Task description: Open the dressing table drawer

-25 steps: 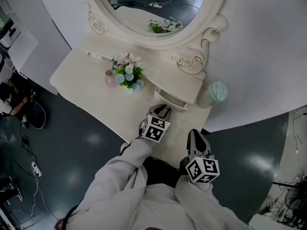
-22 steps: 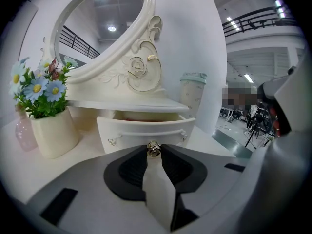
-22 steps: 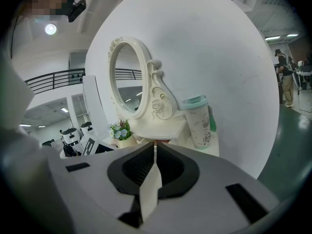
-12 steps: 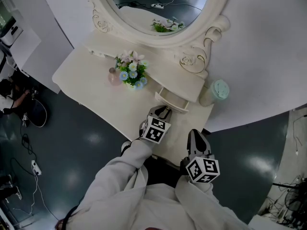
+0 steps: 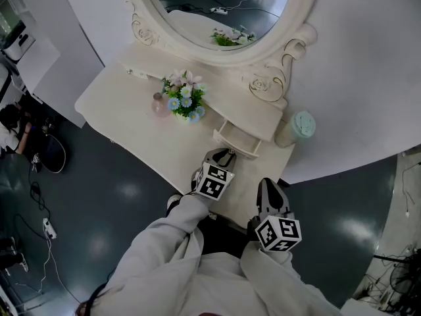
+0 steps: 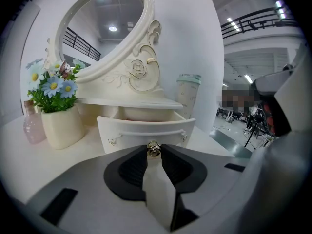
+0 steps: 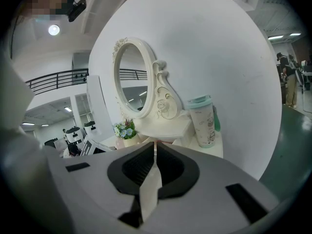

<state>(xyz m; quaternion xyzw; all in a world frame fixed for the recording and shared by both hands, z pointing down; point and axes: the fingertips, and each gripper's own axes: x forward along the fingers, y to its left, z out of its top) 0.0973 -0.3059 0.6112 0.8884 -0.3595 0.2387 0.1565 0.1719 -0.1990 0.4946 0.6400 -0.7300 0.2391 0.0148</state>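
Observation:
The cream dressing table's small drawer (image 5: 235, 141) stands partly pulled out under the mirror shelf. In the left gripper view its curved front (image 6: 146, 130) faces me, and a little metal knob (image 6: 154, 149) sits at its middle. My left gripper (image 5: 226, 154) (image 6: 154, 151) is shut on that knob, with the pads pressed on both sides of it. My right gripper (image 5: 266, 188) (image 7: 155, 145) hangs shut and empty over the table's front right edge, apart from the drawer.
A pot of flowers (image 5: 183, 101) and a pink bottle (image 5: 160, 104) stand left of the drawer. A mint-lidded cup (image 5: 297, 128) stands to the drawer's right by the white wall. The oval mirror (image 5: 217, 12) rises behind. Dark floor (image 5: 118, 196) lies beyond the table's front edge.
Only the head view has shifted a little. Both grippers and the drawer stay where they were.

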